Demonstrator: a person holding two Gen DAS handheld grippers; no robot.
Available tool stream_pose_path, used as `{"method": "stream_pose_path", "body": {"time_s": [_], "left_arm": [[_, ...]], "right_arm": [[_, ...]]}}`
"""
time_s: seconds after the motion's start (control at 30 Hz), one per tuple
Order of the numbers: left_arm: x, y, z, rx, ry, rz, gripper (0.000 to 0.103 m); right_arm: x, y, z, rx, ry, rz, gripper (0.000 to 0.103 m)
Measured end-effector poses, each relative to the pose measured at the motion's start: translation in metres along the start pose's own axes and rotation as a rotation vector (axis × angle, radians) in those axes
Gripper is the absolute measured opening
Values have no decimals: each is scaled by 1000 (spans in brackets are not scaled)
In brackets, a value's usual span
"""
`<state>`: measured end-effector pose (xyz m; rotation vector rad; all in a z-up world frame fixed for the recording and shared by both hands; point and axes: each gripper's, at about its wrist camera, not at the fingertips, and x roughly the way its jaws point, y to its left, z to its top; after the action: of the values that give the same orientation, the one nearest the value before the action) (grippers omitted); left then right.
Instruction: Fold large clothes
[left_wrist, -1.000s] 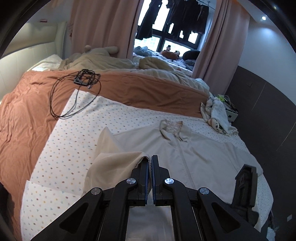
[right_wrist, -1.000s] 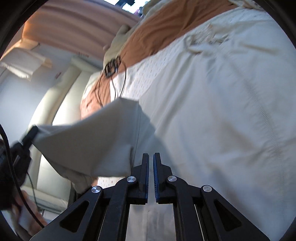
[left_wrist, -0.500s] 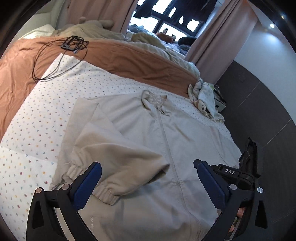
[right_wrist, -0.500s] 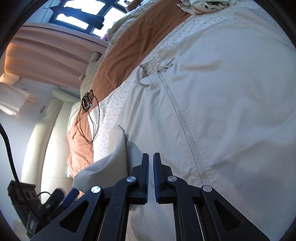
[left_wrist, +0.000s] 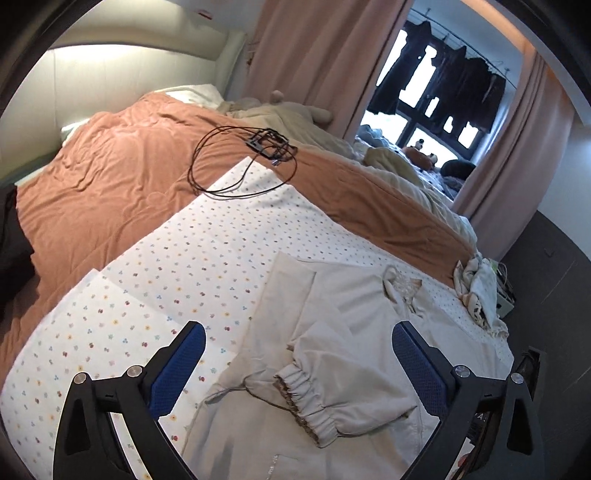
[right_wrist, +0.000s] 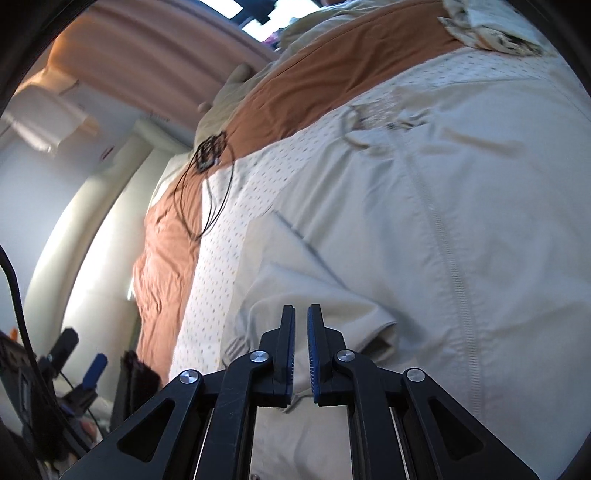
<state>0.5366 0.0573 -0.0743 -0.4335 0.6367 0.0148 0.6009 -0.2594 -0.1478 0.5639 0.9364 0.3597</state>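
Left claw (left_wrist: 295, 354) above jacket sleeve (left_wrist: 332, 391)

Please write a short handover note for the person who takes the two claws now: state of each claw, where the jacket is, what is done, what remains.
Left claw: wide open, holding nothing; it has just let go of the sleeve.
Right claw: jaws have just been opening, a narrow gap now, nothing visibly clamped between them.
Jacket: beige, zipped, lying flat on the dotted sheet on the bed, collar toward the far side.
Done: one sleeve is folded in over the front, its elastic cuff on top.
Left: the other sleeve seems not yet folded, though it is hardly in view; then probably fold the body.
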Motion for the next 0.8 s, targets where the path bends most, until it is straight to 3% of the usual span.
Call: {"method": "stream_pose_path", "body": {"time_s": [0.07,0.23,0.5,0.6,0.7,0.73,0.77,0.8], "left_arm": [[9,6,-7,2,5,39,91],[34,31,-20,-66,88,7,66],[26,63,-28,-116,100,19,65],[22,69,-27,-137,89,15,65],[21,69,-27,-151,97,-7,65],[21,68,-27,-151,101,-11,65],[21,66,-28,-148,104,-16,65],[20,65,-28,-145,108,-21,65]], "right_arm": [[9,9,-4,-45,18,-18,44],[36,27,-17,-158,89,-59,47],[83,46,-51,-273,231,-140,48],[98,56,-67,-338,276,-191,66],[106,70,-86,-470,280,-283,64],[106,71,-89,-489,279,-294,57],[106,70,-90,-493,289,-300,40],[104,67,-88,-485,291,-293,36]]}}
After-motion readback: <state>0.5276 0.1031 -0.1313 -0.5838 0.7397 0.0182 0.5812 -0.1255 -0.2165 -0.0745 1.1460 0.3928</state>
